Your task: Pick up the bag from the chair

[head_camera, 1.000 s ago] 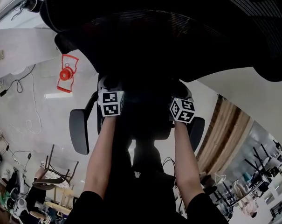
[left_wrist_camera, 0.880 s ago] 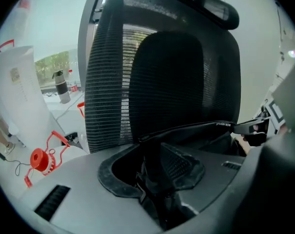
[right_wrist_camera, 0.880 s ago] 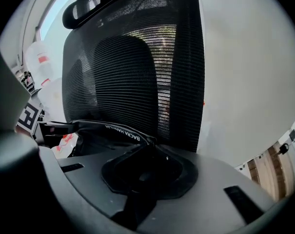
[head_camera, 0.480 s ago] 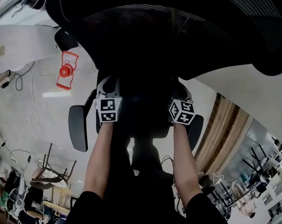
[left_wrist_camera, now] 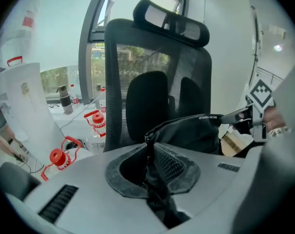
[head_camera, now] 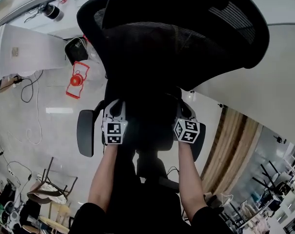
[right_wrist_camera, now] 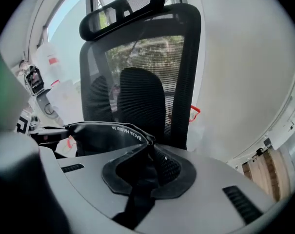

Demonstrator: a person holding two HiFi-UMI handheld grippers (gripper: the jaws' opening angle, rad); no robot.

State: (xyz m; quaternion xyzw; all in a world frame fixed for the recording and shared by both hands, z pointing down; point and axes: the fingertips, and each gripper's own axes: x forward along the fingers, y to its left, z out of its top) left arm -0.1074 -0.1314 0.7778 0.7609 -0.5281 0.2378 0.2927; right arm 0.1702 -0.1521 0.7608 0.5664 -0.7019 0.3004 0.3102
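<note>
The bag (left_wrist_camera: 196, 130) is black matt cloth, softly creased; the chair (left_wrist_camera: 142, 57) back is black open-weave mesh, see-through; the left claw (left_wrist_camera: 149, 152) and right claw (right_wrist_camera: 149, 152) are smooth matt grey plastic; their pads (left_wrist_camera: 174, 167) are black, rough and dimpled; the floor (head_camera: 45, 130) is pale, smooth and glossy; the planks (head_camera: 235, 138) beside it show wood grain.

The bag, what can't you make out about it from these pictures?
Left gripper view: bag underside and what's beneath hidden behind the left gripper, jaws just closed further on its fabric.
Right gripper view: same, behind the right gripper, also just closing on fabric.
Head view: bag's outline lost, black against the black chair.
Bag's print: too small.
</note>
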